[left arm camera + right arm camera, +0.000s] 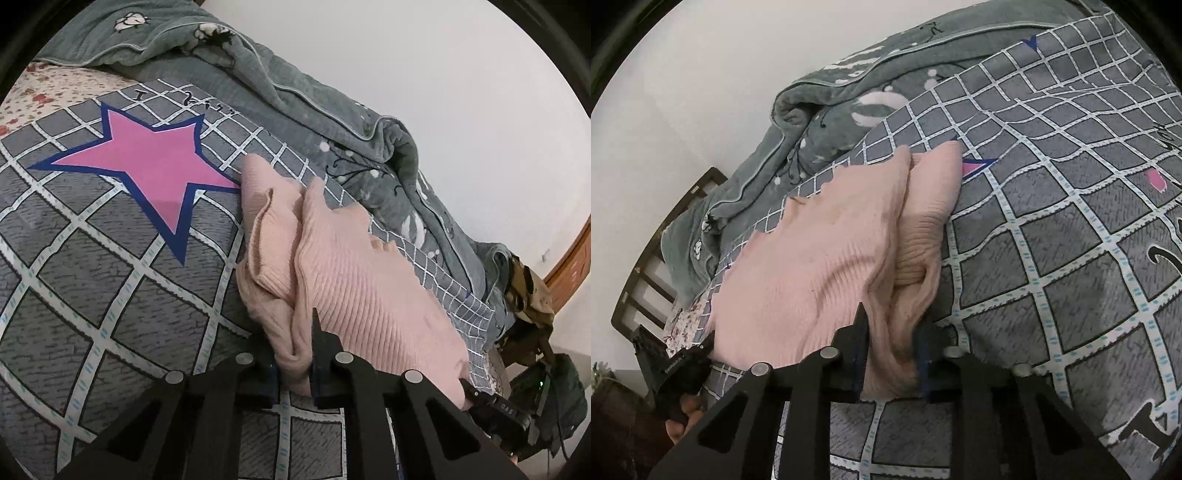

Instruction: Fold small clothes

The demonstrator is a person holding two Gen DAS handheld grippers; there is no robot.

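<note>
A pink ribbed knit garment [369,280] lies crumpled on the grey checked bedcover [110,280]. One part is folded over toward a pink star print [147,162]. My left gripper [295,347] is shut on a bunched near edge of the garment, and fabric fills the gap between its fingers. The right gripper [480,397] shows at that view's lower right, at the garment's other near corner. In the right wrist view my right gripper [892,325] is shut on a thick fold of the same pink garment [820,251]. The left gripper [698,350], held by a hand, sits at the garment's left corner.
A grey-green blanket [332,110] lies bunched along the white wall behind the garment. A floral sheet [55,85] shows at the far left. A wooden bed frame [665,229] and dark clutter [535,302] stand past the bed's end.
</note>
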